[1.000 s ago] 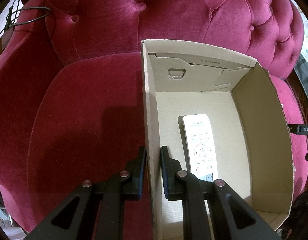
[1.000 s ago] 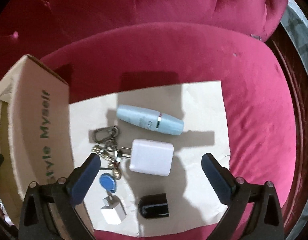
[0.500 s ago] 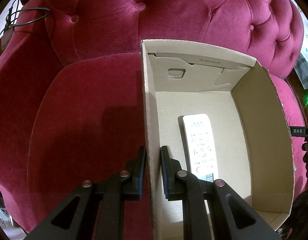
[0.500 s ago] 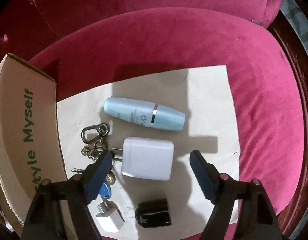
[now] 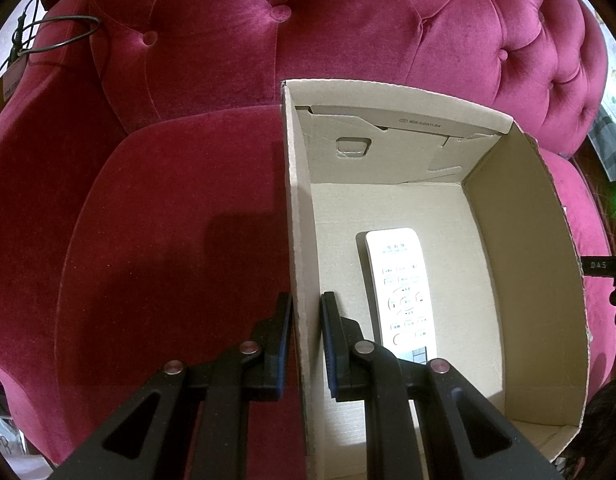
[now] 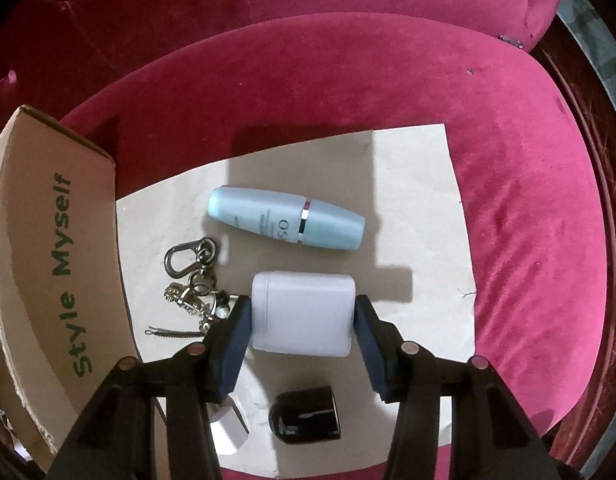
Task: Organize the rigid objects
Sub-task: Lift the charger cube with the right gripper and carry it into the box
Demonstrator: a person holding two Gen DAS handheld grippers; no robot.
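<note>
One cardboard box [image 5: 524, 280] stands on the red velvet sofa [image 5: 168, 280], and my left gripper [image 5: 306, 340] is clamped on its left wall, one finger outside and one inside. Inside the box lies one white remote control [image 5: 400, 288]; its near end is hidden behind my finger.

On one sheet of paper [image 6: 420, 184] on the seat I count five loose things. One white charger block [image 6: 304, 312] sits between the fingers of my right gripper [image 6: 303, 320]. The jaws have just been closing and now the blue pads stand against its two sides, at 9 and 3 o'clock of it; I cannot tell if they press firmly. One light blue bottle [image 6: 286, 222] lies on its side at 12 o'clock of the charger. One bunch of keys [image 6: 196, 280] lies at 9 o'clock, partly covered by my left finger, so I cannot count its pieces. One black cap [image 6: 306, 420] is at 6 o'clock. One small white plug [image 6: 228, 432] at 7 o'clock is mostly hidden. The box's printed side is cut off at the left edge.
</note>
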